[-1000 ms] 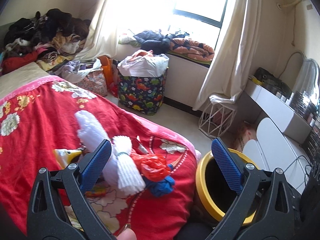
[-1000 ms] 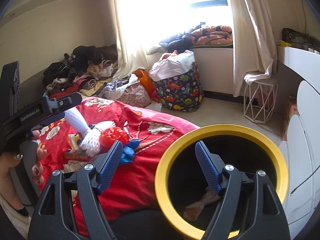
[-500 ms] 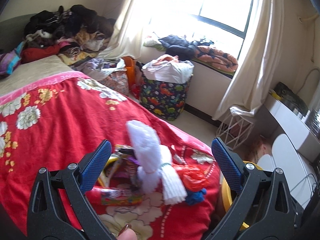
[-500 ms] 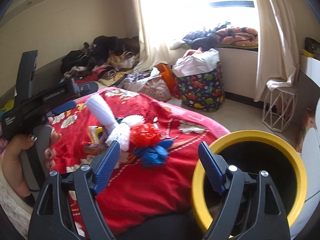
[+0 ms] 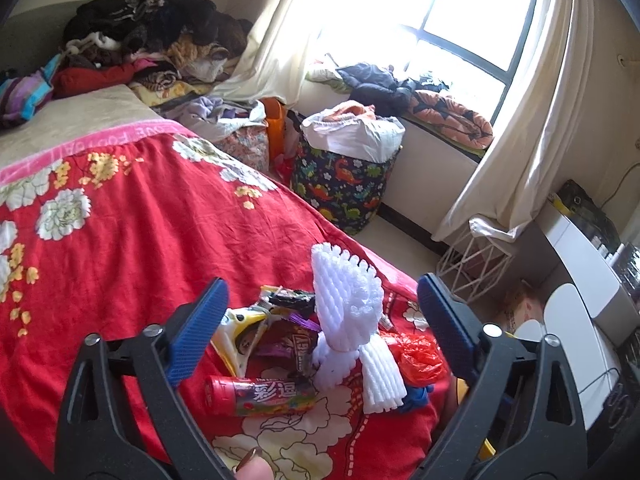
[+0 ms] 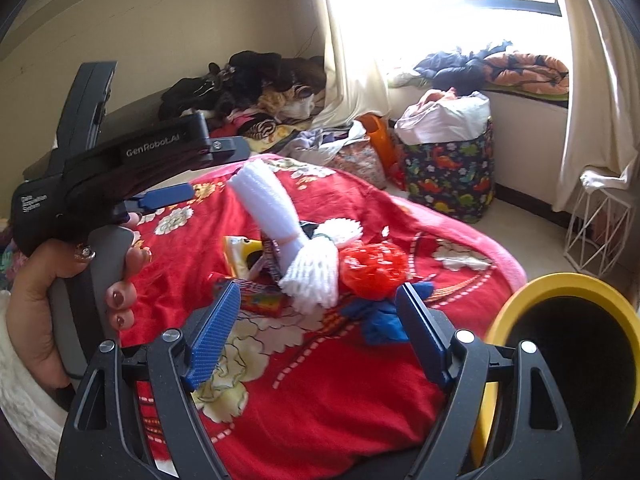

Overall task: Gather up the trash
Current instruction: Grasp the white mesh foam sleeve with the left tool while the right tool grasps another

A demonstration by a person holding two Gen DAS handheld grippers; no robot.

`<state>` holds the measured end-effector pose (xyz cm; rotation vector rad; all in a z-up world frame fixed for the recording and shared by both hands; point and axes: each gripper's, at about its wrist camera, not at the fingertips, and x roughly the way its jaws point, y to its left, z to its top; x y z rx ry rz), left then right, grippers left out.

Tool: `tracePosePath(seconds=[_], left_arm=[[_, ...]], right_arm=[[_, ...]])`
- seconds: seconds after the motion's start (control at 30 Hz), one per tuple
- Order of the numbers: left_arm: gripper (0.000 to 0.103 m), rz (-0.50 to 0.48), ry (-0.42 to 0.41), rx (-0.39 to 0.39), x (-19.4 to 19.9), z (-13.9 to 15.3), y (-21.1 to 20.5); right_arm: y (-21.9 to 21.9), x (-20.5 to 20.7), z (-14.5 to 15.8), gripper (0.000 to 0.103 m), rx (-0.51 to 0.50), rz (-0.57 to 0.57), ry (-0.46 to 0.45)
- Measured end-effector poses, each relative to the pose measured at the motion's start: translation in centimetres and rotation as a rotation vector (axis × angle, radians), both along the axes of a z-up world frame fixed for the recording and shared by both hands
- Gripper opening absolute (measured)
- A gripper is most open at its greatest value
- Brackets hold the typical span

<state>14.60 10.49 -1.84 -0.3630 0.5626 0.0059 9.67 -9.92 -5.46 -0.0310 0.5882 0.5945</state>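
Left gripper (image 5: pixel 322 330) jaws released, wide apart, holding nothing, hovering over the trash pile on the red blanket (image 5: pixel 160 220). White foam netting (image 5: pixel 348 320) sits between its fingers, candy tube (image 5: pixel 260 396) at 7 o'clock of it, red plastic bag (image 5: pixel 418 356) at 4 o'clock, yellow wrapper (image 5: pixel 236 324) at 9 o'clock.

Right gripper (image 6: pixel 320 324) also released, empty, jaws framing the same pile; blue scrap (image 6: pixel 380 316) touches its right finger. Yellow-rimmed bin (image 6: pixel 560 284) at 3 o'clock, beside the bed. Dinosaur-print hamper (image 6: pixel 448 176) at 1 o'clock, near the window.
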Motion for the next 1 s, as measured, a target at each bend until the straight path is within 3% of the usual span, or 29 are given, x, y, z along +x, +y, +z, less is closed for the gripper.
tracePosePath(seconds=[0.13, 0.53, 0.77, 0.87, 0.93, 1.0], left_arm=[[0.073, -0.011, 0.022, -0.028, 0.4, -0.6, 0.2], [0.059, -0.030, 0.053, -0.085, 1.4, -1.6, 0.5], [0.050, -0.052, 0.067, -0.094, 1.9, -2.0, -0.3], [0.039, -0.056, 0.075, -0.099, 2.2, -2.2, -0.6], [0.021, -0.061, 0.078, -0.100, 2.3, -2.3, -0.7], [0.014, -0.067, 0.079, -0.099, 2.3, -2.2, -0.8]], right_arm=[[1.4, 1.0, -0.9, 0.069, -0.001, 0.011, 0.030], [3.7, 3.8, -3.3, 0.053, -0.004, 0.002, 0.105], [4.0, 4.8, -4.1, 0.024, -0.016, 0.000, 0.135], [3.7, 4.5, -4.0, 0.023, -0.011, 0.015, 0.127], [3.6, 4.2, -3.8, 0.023, -0.004, 0.022, 0.125], [3.4, 3.8, -3.5, 0.022, -0.001, 0.026, 0.118]])
